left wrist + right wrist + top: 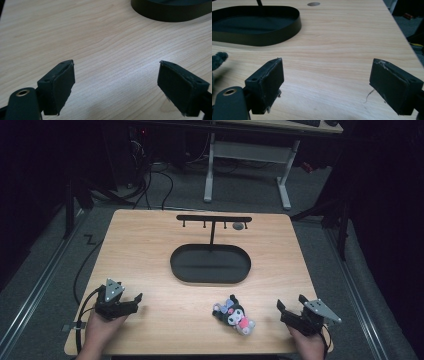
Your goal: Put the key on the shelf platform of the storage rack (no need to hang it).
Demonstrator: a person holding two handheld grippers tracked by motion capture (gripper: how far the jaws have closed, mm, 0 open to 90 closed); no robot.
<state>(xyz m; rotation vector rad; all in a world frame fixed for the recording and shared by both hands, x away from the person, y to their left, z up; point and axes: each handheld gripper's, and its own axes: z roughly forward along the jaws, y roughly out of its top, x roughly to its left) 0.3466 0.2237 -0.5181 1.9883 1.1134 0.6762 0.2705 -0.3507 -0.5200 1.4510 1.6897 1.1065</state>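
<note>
Jaws of the left gripper (pixel 131 304) stand spread over bare table (pixel 150 245) — nothing between them. Right of it lies the plush toy (pixel 235 315), near the front edge, below the black tray (pixel 210 264). Farther right, the right gripper (pixel 291 306) is spread too — toy just beside its jaws, apart.

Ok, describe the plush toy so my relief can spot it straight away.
Start at the black oval tray mid-table, then come toward the near edge, right of centre. The plush toy lies there, nearer the right tongs: soft, dark-headed with pink and lilac, the one colourful thing on the wood.
</note>
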